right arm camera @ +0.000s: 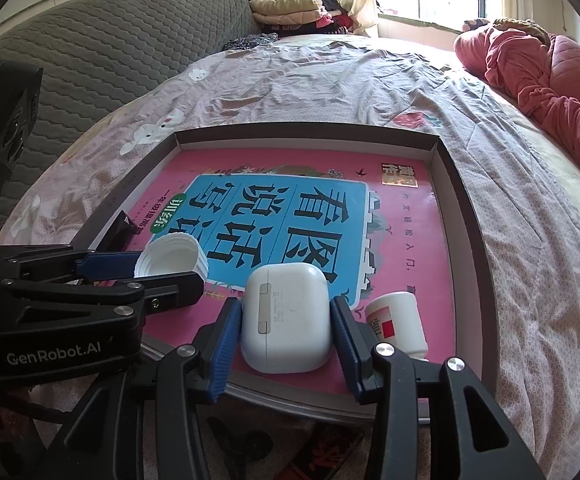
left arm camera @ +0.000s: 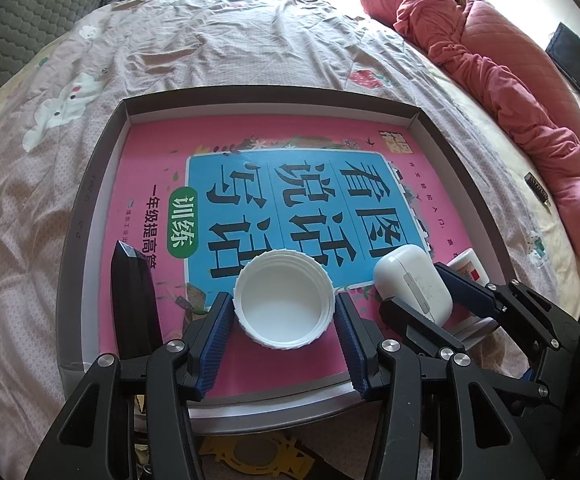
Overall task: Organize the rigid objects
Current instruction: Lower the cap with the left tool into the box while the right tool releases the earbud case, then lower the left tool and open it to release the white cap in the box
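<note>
Holding white ribbed plastic cap (left arm camera: 284,307) in my left gripper (left arm camera: 284,312), white earbud case (right arm camera: 285,322) in my right gripper (right arm camera: 285,328), both side by side over the near edge of the grey tray (left arm camera: 89,184).

A shallow grey cardboard tray (left arm camera: 101,168) lies flat on the bed, its floor covered by a pink workbook (left arm camera: 249,152) with a blue title panel of Chinese characters. A white ribbed screw cap (left arm camera: 283,300) sits open side up near the tray's near edge, between the blue pads (left arm camera: 217,340) of the left gripper (left arm camera: 283,320). To its right a white earbud charging case (right arm camera: 285,316), lid closed, lies held between the pads of the right gripper (right arm camera: 285,344). Just right of the case lies a small white bottle (right arm camera: 398,324) with a red-marked label, on its side. A black wedge-shaped object (left arm camera: 131,296) stands at the tray's near left.
</note>
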A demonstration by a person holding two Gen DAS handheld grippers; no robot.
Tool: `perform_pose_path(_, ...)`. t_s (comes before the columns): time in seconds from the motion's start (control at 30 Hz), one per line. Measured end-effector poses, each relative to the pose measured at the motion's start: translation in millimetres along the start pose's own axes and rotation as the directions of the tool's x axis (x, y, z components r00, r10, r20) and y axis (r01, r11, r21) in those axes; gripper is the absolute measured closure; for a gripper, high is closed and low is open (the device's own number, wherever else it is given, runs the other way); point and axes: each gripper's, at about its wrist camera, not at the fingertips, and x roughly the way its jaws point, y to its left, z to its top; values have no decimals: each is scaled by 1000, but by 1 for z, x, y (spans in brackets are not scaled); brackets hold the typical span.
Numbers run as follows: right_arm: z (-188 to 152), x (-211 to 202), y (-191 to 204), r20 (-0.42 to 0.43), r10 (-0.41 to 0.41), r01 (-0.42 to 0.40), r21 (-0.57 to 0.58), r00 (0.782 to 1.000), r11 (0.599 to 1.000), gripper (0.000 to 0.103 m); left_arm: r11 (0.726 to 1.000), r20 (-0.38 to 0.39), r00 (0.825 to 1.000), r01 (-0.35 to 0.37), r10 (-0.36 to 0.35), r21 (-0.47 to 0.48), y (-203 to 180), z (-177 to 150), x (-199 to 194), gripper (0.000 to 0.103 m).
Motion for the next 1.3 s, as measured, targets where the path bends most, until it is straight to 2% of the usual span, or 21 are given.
perform_pose_path(0.13,1,-3,2,19,-2,2,-14,1000,1000,56,1000,-1,1000,-3,3,1,0,1,0,50)
perform_pose_path(0.27,2,-7,3,37,9,-8,-29,999,1000,48,1000,-2,1000,-5,5,-5,1,0,0,50)
perform_pose_path(0.43,3,-13,4,63,-13,16,-42,998,999,47,1000,-4,1000,4,-4,-29,5,0,-2,50)
perform_pose_path(0.53,3,-16,3,86,-24,28,-50,996,998,47,999,1,1000,-18,18,-27,6,0,-5,50)
perform_pose_path(1.0,5,-24,-22,111,-57,51,49,992,997,46,999,0,999,-41,41,-22,8,-7,-15,50)
perform_pose_path(1.3,7,-31,-34,141,-80,66,100,987,993,46,999,1,1000,-26,26,-33,6,-8,-20,50)
